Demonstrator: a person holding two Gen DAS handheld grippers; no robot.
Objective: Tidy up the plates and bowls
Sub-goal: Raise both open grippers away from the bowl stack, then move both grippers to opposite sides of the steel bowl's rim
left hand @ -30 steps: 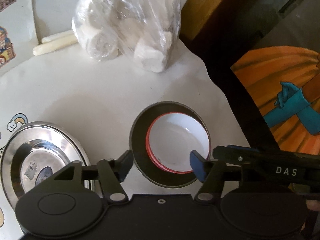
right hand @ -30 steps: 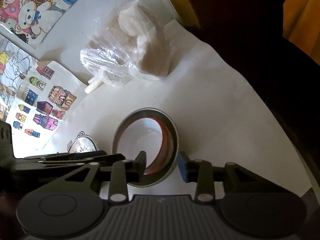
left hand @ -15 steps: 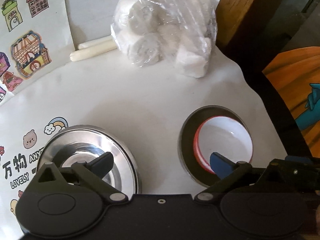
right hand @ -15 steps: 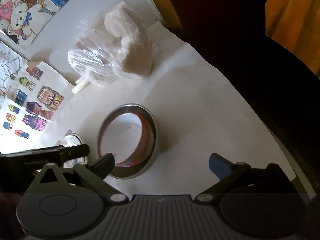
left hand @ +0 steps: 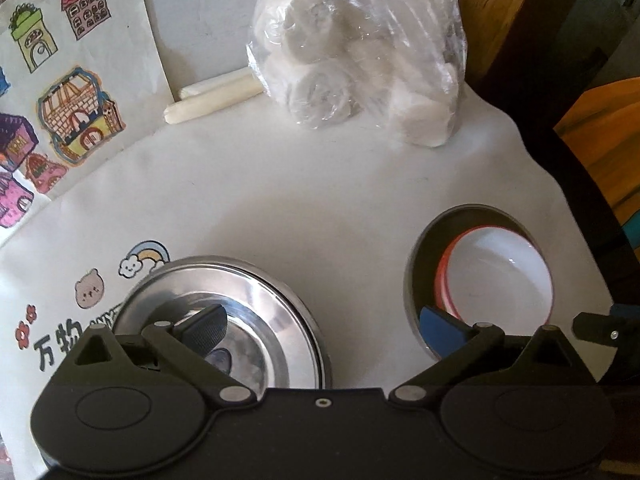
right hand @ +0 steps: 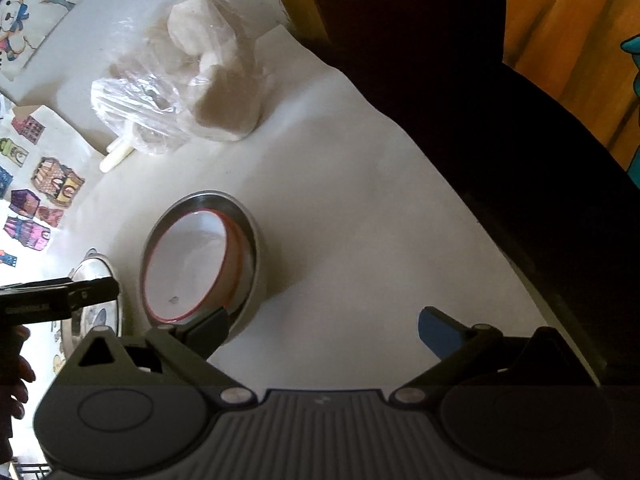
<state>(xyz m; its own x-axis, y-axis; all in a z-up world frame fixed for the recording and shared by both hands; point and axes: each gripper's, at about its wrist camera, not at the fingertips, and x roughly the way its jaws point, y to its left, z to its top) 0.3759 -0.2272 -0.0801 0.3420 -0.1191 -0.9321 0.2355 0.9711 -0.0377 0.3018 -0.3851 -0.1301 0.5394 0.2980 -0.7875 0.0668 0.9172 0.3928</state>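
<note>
A white bowl with a red rim (left hand: 500, 276) sits nested inside a steel bowl (left hand: 412, 280) on the white table cover. A shallow steel plate (left hand: 256, 300) lies to its left. My left gripper (left hand: 324, 326) is open wide above both, its black finger over the plate and its blue pad over the steel bowl's near rim, holding nothing. In the right wrist view the nested white bowl (right hand: 188, 264) and steel bowl (right hand: 252, 240) lie left of centre. My right gripper (right hand: 324, 332) is open and empty, its black finger at the bowl's near edge and bare cover between the jaws.
A clear plastic bag of white rolls (left hand: 360, 72) and two white sticks (left hand: 216, 98) lie at the back. Sticker sheets (left hand: 60, 100) cover the left. A wooden post (left hand: 512, 12) and the table's dark edge (right hand: 520, 200) bound the right. A hand (right hand: 16, 360) holds the left gripper.
Both grippers opened wide. The left one swung left, so the plate now sits under its black finger. The right one let go of the steel bowl's rim and shifted right.
</note>
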